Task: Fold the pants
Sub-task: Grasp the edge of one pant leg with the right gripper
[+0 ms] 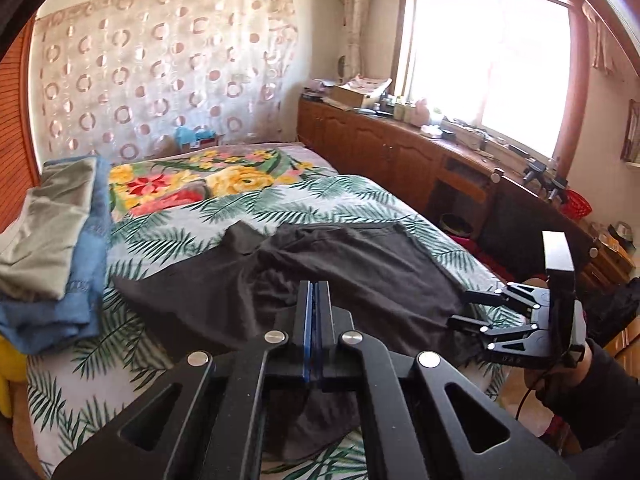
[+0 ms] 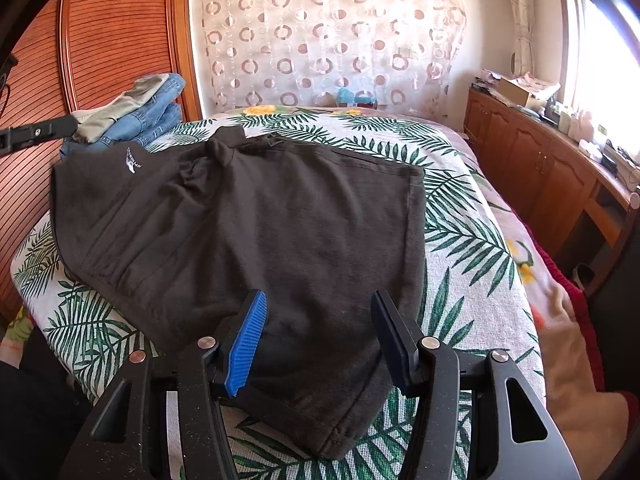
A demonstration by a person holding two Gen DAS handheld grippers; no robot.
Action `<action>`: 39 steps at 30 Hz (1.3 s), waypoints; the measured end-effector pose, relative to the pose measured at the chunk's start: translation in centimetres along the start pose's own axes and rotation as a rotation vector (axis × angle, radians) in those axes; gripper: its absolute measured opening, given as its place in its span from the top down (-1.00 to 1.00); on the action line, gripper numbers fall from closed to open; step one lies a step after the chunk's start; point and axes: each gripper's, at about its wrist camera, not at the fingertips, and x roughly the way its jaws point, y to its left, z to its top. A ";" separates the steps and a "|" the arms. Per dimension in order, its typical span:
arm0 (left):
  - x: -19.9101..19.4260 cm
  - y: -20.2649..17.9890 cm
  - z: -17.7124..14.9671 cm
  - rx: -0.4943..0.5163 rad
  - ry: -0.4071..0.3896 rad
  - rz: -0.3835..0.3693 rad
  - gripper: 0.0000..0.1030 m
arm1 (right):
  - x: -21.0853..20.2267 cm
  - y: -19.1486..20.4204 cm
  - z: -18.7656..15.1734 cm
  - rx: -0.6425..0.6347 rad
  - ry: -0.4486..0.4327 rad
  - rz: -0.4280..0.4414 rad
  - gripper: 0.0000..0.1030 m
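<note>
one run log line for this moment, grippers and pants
left gripper: shut, empty | right gripper: open over near edge | dark brown fabric pants: partly folded on leaf-print bedsheet

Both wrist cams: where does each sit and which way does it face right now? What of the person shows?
Left wrist: on the left gripper, jaws shut and empty, facing up the bed toward the window; right gripper and a dark sleeve show at right.
Right wrist: on the right gripper, jaws apart above the pants, facing the curtain; the left gripper's tip shows at left.
Shared: pants, bed, folded pile, curtain, cabinets.
</note>
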 end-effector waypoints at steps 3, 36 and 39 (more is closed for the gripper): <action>0.7 -1.2 0.9 0.036 0.002 -0.005 0.98 | -0.1 -0.1 0.1 0.005 -0.002 0.001 -0.10; 0.2 6.8 -8.8 -0.144 0.132 0.236 -0.54 | 0.4 6.4 5.3 -0.108 -0.078 0.209 0.05; -0.3 7.3 -9.7 -0.167 0.135 0.244 -0.54 | 1.2 7.9 6.4 -0.126 -0.071 0.257 0.07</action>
